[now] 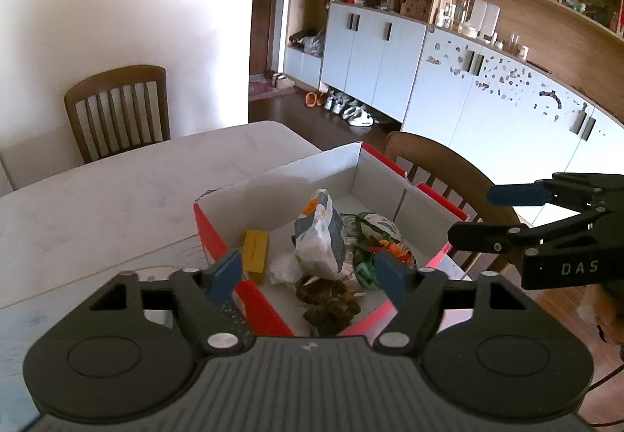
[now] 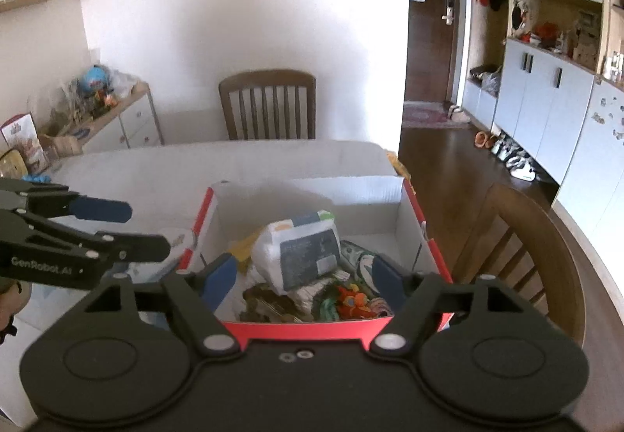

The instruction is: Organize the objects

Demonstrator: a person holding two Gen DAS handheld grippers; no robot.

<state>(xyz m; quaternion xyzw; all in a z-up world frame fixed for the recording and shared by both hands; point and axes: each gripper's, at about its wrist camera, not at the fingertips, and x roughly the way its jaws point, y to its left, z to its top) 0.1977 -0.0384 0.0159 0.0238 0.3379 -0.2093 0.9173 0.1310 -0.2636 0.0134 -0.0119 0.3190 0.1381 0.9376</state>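
A red cardboard box with a white inside (image 1: 273,194) (image 2: 312,194) stands on the white table. In it lie a white and grey packet (image 1: 319,233) (image 2: 300,252), a yellow box (image 1: 255,250), dark brown clumps (image 1: 327,301), a green patterned bag (image 1: 374,225) and orange and green bits (image 2: 351,301). My left gripper (image 1: 308,276) is open and empty above the box's near left corner. My right gripper (image 2: 304,280) is open and empty above the box's near edge. Each gripper shows in the other's view, the right one (image 1: 479,213) and the left one (image 2: 144,229).
A white table (image 1: 117,190) holds the box. Wooden chairs stand at its far side (image 2: 269,104) and right side (image 1: 440,166). A low cabinet with clutter (image 2: 97,108) is at the far left. Grey cupboards (image 1: 487,96) line the right wall.
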